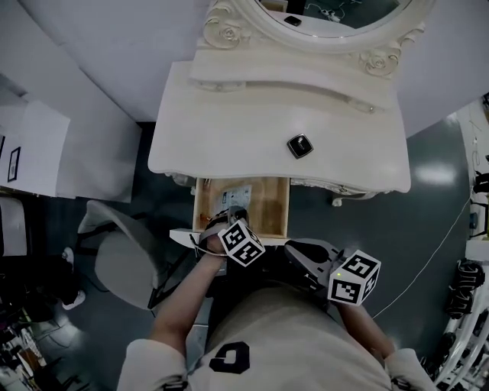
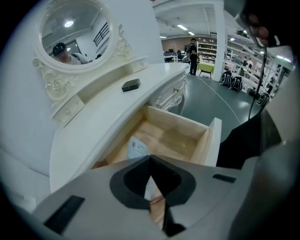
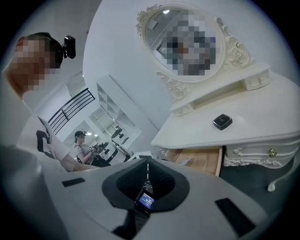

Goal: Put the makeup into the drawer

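The makeup, a small black compact point(image 1: 299, 145), lies on the white vanity top point(image 1: 229, 130); the compact point(image 2: 131, 85) also shows in the left gripper view, and the compact point(image 3: 222, 121) in the right gripper view. Below the top, the wooden drawer point(image 1: 267, 210) stands pulled out, with a white paper slip point(image 2: 137, 149) on its floor. My left gripper point(image 1: 229, 218) points steeply down over the drawer's near left part, its jaws shut with nothing in them point(image 2: 151, 161). My right gripper point(image 1: 296, 250) hangs right of the drawer's front, shut and empty point(image 3: 147, 164), well short of the compact.
An oval mirror point(image 1: 328, 19) in a carved frame rises behind the top. A grey chair point(image 1: 122, 256) stands left of me. A thin cable point(image 1: 435, 244) runs over the dark floor at right. Closed side drawers with knobs point(image 3: 272, 152) flank the open one.
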The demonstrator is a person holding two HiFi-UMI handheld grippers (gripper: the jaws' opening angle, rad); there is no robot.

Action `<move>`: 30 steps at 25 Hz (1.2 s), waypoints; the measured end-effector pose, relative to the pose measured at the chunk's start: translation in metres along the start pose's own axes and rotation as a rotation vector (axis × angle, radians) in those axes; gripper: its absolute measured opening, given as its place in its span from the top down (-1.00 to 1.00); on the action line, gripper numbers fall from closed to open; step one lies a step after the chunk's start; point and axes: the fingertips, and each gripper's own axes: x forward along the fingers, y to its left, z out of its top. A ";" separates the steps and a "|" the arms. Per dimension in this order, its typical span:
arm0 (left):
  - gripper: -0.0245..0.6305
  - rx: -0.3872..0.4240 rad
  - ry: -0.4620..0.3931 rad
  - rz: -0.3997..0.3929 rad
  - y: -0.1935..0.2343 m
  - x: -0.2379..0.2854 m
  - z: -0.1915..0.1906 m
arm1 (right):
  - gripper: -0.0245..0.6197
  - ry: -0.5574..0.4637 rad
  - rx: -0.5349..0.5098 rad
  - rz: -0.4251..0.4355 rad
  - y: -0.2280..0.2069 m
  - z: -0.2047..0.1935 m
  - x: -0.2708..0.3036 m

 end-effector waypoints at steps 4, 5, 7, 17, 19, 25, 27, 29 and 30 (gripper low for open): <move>0.77 0.021 -0.007 -0.071 -0.018 0.007 0.007 | 0.83 0.002 0.004 -0.014 -0.003 -0.001 0.002; 0.76 0.021 -0.009 -0.087 -0.022 0.008 0.008 | 0.83 0.003 0.002 -0.018 -0.004 -0.001 0.003; 0.76 0.013 -0.006 -0.105 -0.025 0.013 0.008 | 0.83 0.010 -0.011 -0.026 -0.003 -0.001 0.004; 0.76 0.007 0.052 -0.068 -0.012 0.038 0.022 | 0.83 0.031 0.003 0.006 -0.024 -0.003 -0.005; 0.76 0.011 0.084 -0.046 -0.008 0.045 0.026 | 0.83 0.045 0.009 0.041 -0.031 -0.001 -0.009; 0.76 -0.014 0.152 0.038 0.012 0.069 0.033 | 0.83 0.107 0.020 0.110 -0.059 0.002 -0.027; 0.76 -0.020 0.163 0.083 0.023 0.077 0.033 | 0.83 0.130 0.023 0.128 -0.068 0.002 -0.031; 0.76 -0.023 0.179 0.122 0.034 0.084 0.032 | 0.83 0.149 0.009 0.135 -0.076 0.004 -0.034; 0.76 -0.030 0.188 0.136 0.038 0.086 0.031 | 0.83 0.155 0.001 0.136 -0.079 0.005 -0.037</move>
